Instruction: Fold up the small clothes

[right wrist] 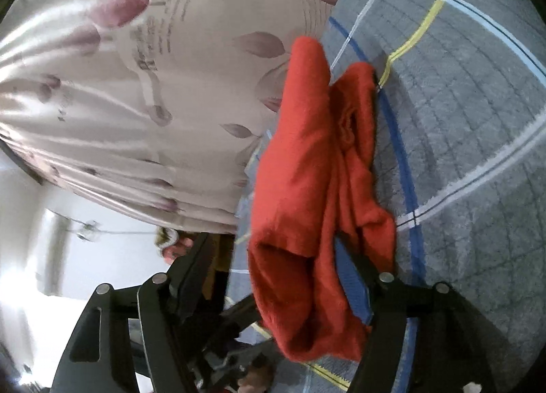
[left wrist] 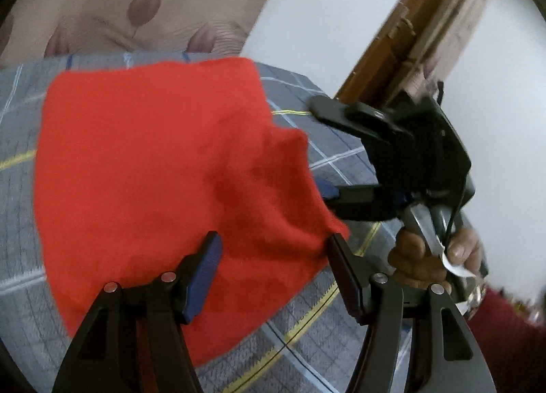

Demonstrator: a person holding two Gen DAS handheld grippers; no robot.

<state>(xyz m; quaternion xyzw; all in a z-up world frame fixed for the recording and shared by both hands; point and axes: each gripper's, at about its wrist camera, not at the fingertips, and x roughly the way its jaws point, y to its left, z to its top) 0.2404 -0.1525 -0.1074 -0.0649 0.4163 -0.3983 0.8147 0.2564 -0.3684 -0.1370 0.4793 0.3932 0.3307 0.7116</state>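
Left tool (left wrist: 273,249) and right tool (left wrist: 324,150), both spread wide, each touch the red garment (left wrist: 163,167).

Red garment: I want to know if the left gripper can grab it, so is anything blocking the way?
Nothing visible blocks it. The red garment drapes directly between the left gripper's open fingers.

red garment (left wrist: 153,160) on grey plaid blanket (left wrist: 20,188), leaf-print curtain (left wrist: 119,0)
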